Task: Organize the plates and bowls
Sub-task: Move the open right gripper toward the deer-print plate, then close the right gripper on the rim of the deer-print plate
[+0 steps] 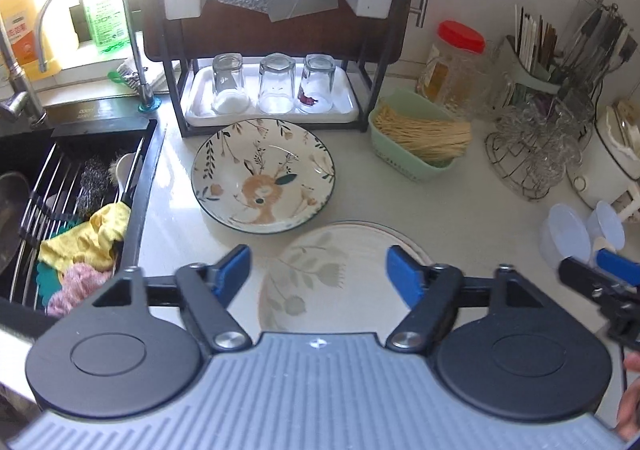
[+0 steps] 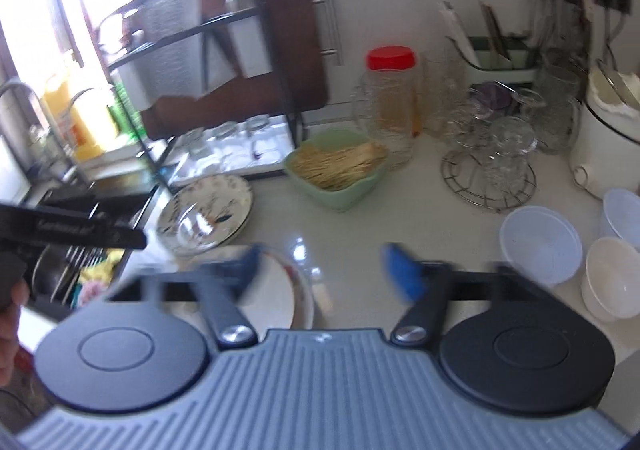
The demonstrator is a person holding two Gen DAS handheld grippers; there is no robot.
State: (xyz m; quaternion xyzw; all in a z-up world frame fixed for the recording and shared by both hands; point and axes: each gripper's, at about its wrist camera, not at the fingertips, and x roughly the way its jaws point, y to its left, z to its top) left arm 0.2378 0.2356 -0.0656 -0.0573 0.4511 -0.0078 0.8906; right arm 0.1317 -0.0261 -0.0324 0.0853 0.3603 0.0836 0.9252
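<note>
Left gripper (image 1: 319, 274): jaws open, empty, above the pale round leaf-patterned plate (image 1: 320, 270) on the white desk (image 1: 460, 217). Round deer-patterned ceramic plate (image 1: 263, 175) lies just beyond it. Right gripper (image 2: 320, 270): jaws open, empty, beside translucent plastic bowls (image 2: 540, 246).

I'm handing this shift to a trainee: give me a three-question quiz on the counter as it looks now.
1. True or false: the left tool is gripping the pale leaf plate.
2. How many upturned glasses sit on the white tray?
3. The deer plate lies: A) in the sink B) on the counter before the rack C) in the green basket.

Key: 1 false; 2 three; 3 B.
</note>
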